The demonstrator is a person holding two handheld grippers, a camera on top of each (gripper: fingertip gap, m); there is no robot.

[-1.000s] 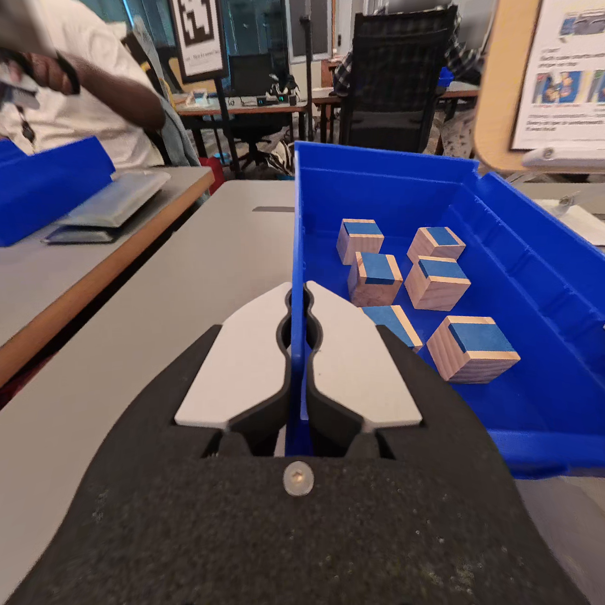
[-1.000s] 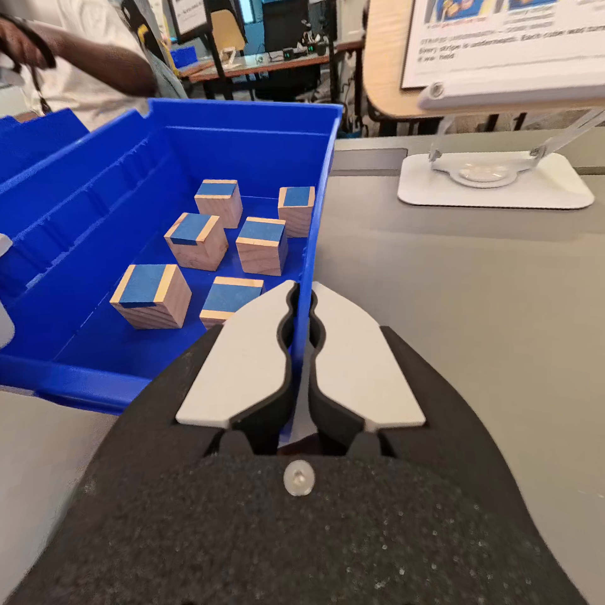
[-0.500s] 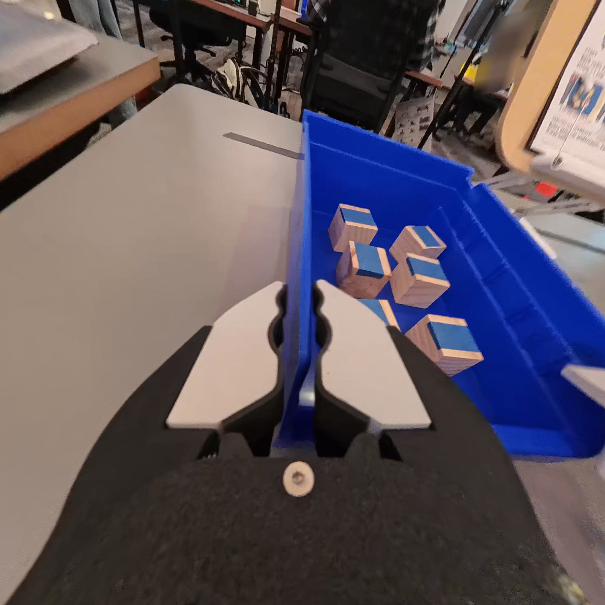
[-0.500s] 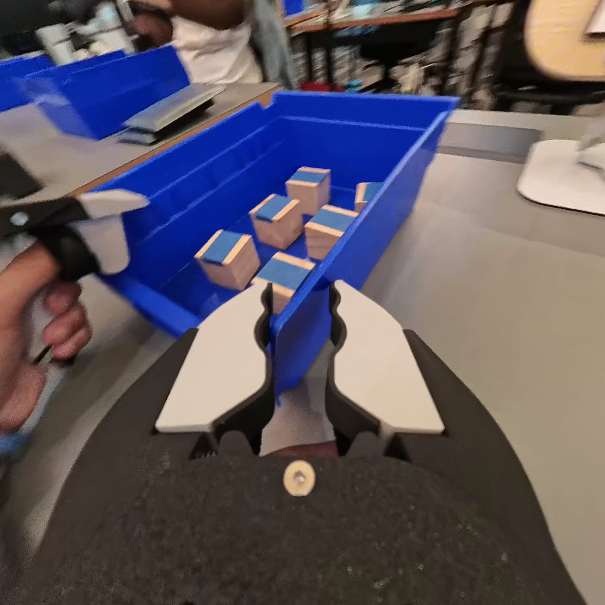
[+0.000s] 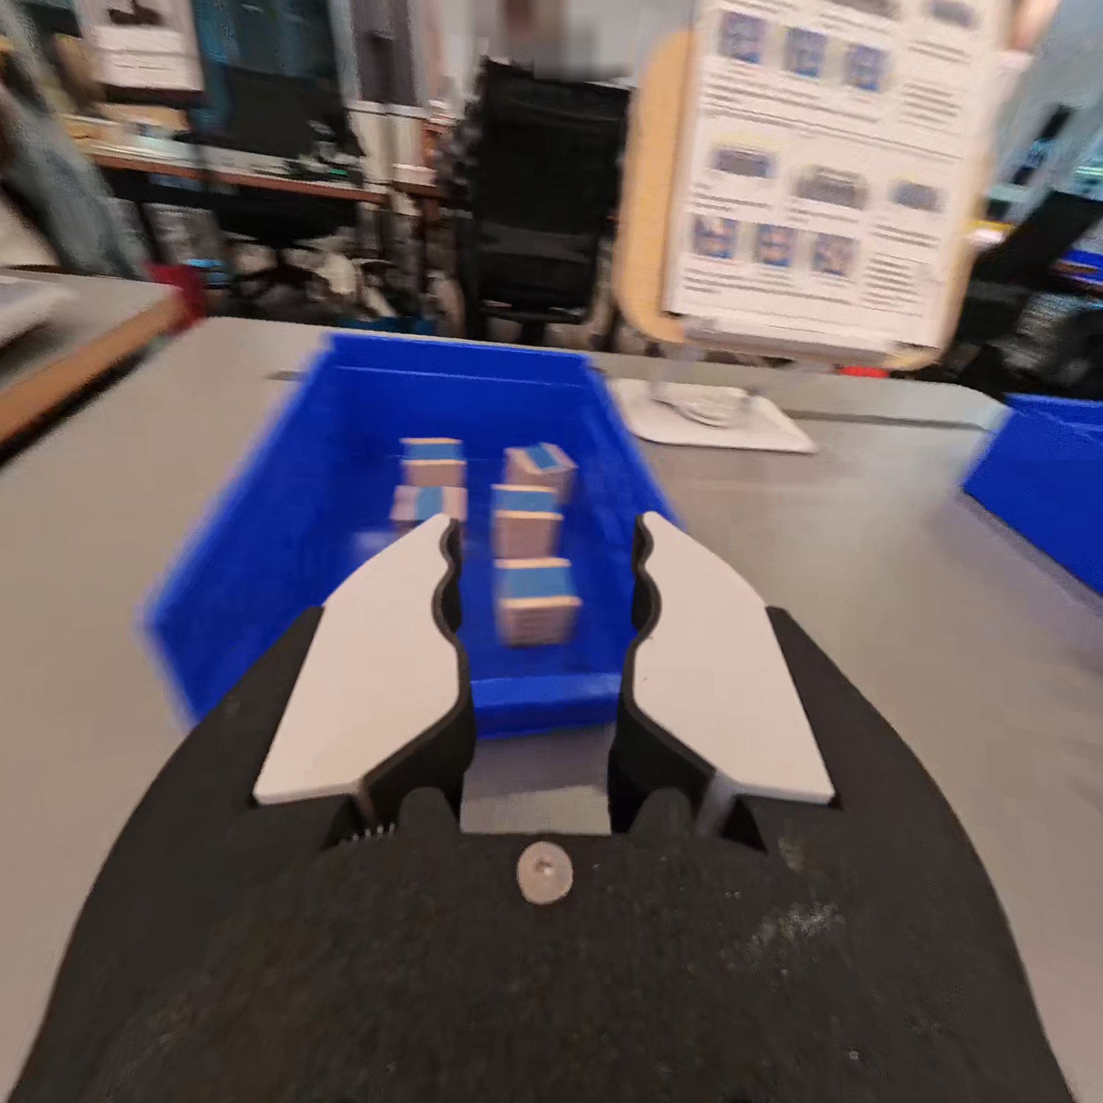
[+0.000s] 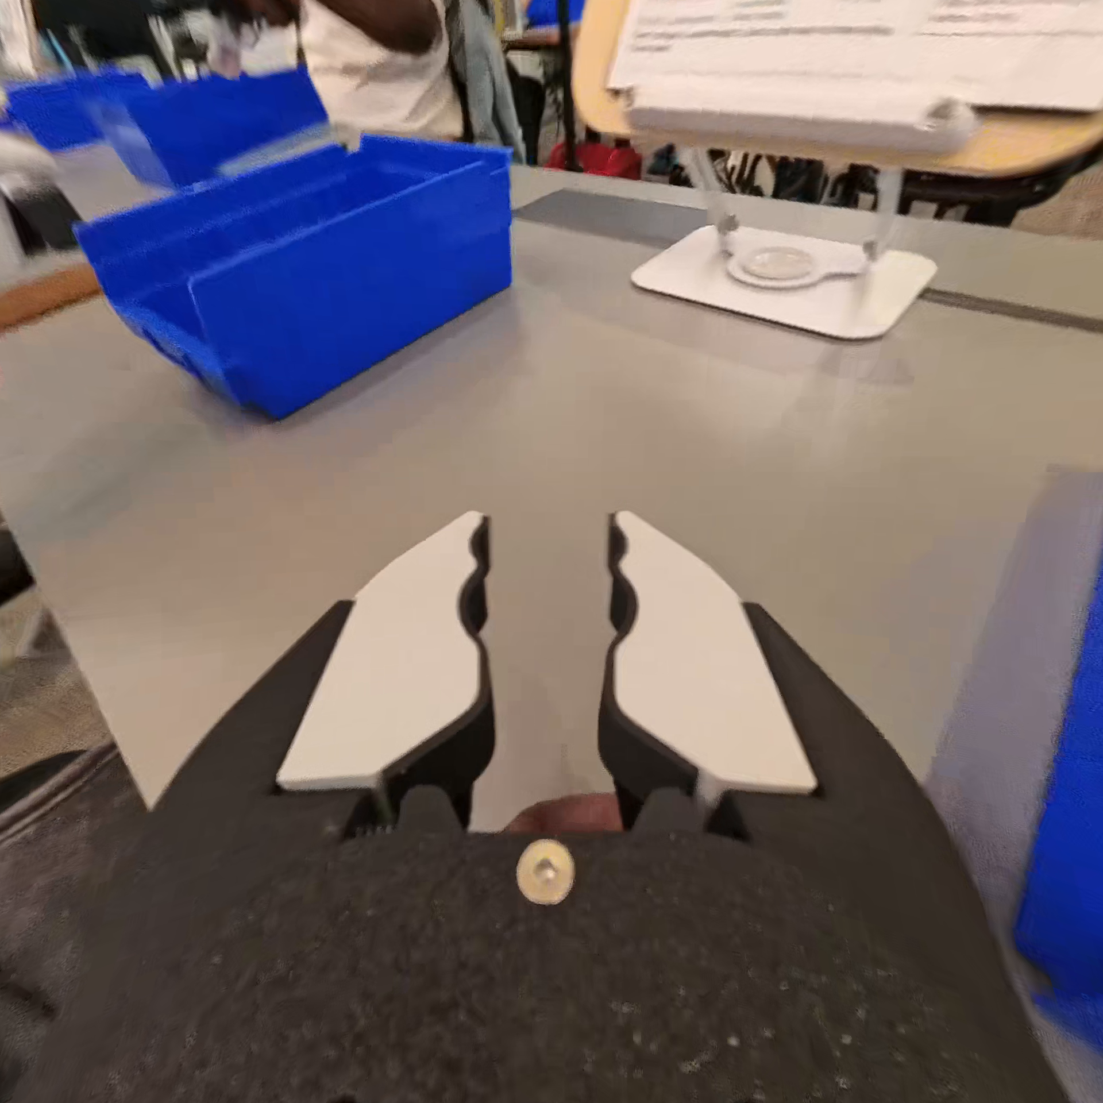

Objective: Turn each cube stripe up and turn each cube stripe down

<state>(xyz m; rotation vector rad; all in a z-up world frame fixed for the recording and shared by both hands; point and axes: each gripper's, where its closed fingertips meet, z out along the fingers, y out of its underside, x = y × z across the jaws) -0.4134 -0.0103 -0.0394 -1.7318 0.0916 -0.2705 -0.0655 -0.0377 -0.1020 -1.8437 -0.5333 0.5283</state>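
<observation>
Hovering short of the near end wall of the blue plastic bin (image 5: 250, 573), the left gripper (image 5: 543, 531) has its white fingers spread apart with nothing between them. Inside the bin lie the small wooden cubes with blue tape stripes (image 5: 534, 603), in two loose rows along the floor; motion blur smears them, but most appear to show blue on top, and at least one seems partly hidden behind the left finger. The right gripper (image 6: 549, 525) is likewise parted and empty, held over bare grey tabletop (image 6: 686, 430), well apart from the bin, which sits off to its left in that view. A white stand base (image 6: 782, 280) carrying an instruction board rests farther back, and the edge of a second blue bin (image 6: 1068, 835) shows at the right.

Judging from this, no cube is in hand and the flipping has yet to start. The main risk is the bin's steep walls: a gripper reaching in at a shallow angle could catch the rim and shove the light bin across the smooth table. The cubes sit close together, so wide-open fingers might nudge a neighbour and tip it, spoiling its stripe orientation. A pinch on a cube's corner rather than flat faces could let it slip mid-turn.
</observation>
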